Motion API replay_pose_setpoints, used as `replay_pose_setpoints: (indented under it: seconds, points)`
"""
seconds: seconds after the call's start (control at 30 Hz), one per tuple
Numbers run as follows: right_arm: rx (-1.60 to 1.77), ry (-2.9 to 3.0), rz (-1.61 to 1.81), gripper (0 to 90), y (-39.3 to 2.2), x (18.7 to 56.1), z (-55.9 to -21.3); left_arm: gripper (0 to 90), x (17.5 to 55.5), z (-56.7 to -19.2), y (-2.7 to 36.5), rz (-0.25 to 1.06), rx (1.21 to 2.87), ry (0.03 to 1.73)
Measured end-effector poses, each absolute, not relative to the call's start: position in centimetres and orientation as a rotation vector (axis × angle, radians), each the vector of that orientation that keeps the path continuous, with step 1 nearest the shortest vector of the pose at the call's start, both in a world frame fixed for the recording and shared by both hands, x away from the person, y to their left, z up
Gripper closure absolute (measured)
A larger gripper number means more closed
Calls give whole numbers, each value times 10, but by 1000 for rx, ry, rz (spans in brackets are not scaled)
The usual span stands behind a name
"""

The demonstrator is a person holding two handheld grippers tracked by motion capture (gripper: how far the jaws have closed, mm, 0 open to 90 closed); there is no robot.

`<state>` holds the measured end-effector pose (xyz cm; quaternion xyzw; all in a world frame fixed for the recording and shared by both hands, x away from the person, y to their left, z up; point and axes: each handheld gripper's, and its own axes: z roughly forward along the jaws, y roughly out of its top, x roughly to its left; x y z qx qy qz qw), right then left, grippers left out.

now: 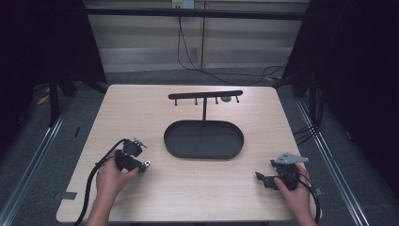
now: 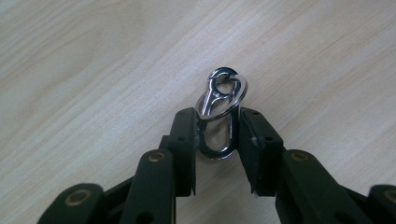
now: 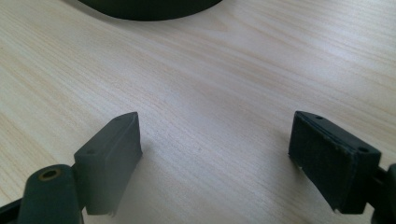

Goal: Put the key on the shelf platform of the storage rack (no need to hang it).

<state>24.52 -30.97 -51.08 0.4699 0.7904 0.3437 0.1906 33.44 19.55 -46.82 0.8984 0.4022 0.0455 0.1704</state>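
One shiny silver metal carabiner clip point(image 2: 220, 109) with a split ring at its top, one black oval metal tray point(image 1: 203, 140) bearing one black T-shaped rack point(image 1: 205, 95) with four pegs, two handheld grippers, one light wooden table point(image 1: 188, 188). Left gripper point(image 1: 146, 164) sits at the table's front left, left hand point(image 1: 111, 178) wrapped round its body, jaws pointing right toward the tray. Left gripper view: both black pads clamp the clip's lower loop, clip upright between them, close over the tabletop. Right gripper point(image 1: 259, 177) at front right, right hand point(image 1: 294, 190) behind it, jaws pointing left, grey three-cornered plate point(image 1: 291, 158) on top. Right gripper view: jaws spread wide, nothing between, bare wood under them, tray edge at the top. High view: clip is just a small bright speck at the left jaw tips, detail too small to tell.
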Motion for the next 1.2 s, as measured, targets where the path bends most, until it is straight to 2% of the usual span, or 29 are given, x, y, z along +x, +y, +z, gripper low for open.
replay_pose_setpoints:
  seconds: [1.2]
  points:
    - [1325, 2220, 964, 165, -310, 245, -511, 680, 344, -417, 200, 129, 2449, 1157]
